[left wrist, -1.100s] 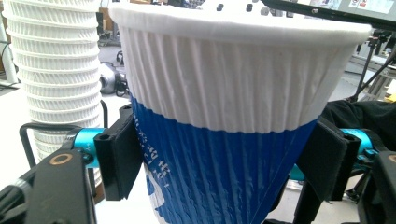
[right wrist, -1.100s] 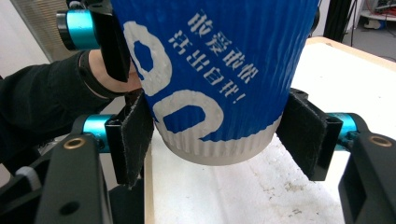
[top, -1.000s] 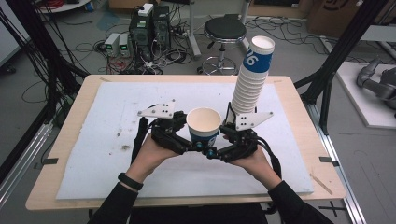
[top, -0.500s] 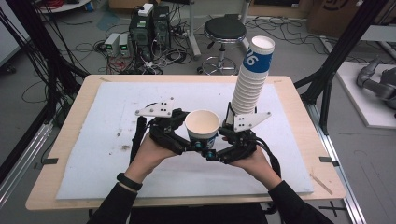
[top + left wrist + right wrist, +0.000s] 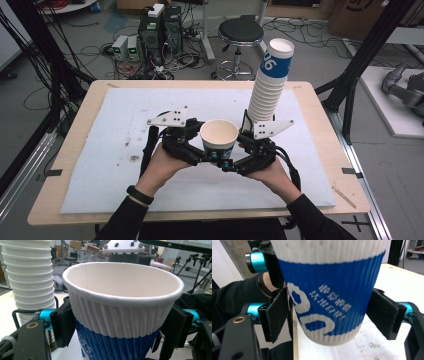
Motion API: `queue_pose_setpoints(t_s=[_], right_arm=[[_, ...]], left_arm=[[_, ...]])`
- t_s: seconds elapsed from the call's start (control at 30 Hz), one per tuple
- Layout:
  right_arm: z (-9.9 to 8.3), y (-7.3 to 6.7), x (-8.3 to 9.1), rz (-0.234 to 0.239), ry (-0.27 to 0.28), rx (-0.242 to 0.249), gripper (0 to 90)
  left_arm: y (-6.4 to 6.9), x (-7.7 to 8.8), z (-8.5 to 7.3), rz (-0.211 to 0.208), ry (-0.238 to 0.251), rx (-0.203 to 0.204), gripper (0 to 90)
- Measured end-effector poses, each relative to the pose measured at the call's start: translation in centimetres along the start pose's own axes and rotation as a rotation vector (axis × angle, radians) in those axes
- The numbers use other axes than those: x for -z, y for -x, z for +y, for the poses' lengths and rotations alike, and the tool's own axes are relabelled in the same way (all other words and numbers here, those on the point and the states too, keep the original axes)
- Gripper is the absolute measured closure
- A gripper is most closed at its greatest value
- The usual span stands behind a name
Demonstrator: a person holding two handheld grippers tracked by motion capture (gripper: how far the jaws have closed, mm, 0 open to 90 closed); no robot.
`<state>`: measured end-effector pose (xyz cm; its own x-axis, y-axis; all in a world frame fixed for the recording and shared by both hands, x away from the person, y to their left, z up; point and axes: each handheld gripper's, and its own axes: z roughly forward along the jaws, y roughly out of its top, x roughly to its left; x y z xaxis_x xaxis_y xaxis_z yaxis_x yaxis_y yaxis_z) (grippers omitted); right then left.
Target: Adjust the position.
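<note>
Cup (image 5: 325, 290) print seen in right gripper view, open mouth in left gripper view. Cup clamped by left gripper (image 5: 117, 322) above table (image 5: 120, 125); right gripper (image 5: 329, 315) jaws just opened, pads apart around it.

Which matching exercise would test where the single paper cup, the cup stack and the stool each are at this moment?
Things:
1. single paper cup
2. cup stack
3. stool

Places:
A. on the floor beyond the table
B. lifted off the table, mouth up
C. standing on the table

Pairs: 1-B, 2-C, 3-A
</note>
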<state>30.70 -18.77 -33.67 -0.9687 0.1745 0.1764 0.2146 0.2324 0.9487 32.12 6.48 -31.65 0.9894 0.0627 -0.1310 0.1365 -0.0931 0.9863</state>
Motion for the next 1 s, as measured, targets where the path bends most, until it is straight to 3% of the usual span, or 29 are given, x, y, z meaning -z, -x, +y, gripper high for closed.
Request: queue_pose_setpoints(t_s=[0.2,0.57,1.0], right_arm=[[-0.01,0.07,-0.05,0.002,0.000,-0.007,27.4],[-0.02,0.07,-0.09,0.000,-0.022,0.013,27.9],[-0.10,0.01,-0.35,-0.002,-0.043,0.023,28.0]], left_arm=[[-0.04,-0.21,-0.15,-0.006,-0.003,0.002,23.6],[0.05,-0.11,-0.01,-0.011,0.009,0.009,17.7],[0.05,0.12,0.09,-0.014,0.033,0.019,19.4]])
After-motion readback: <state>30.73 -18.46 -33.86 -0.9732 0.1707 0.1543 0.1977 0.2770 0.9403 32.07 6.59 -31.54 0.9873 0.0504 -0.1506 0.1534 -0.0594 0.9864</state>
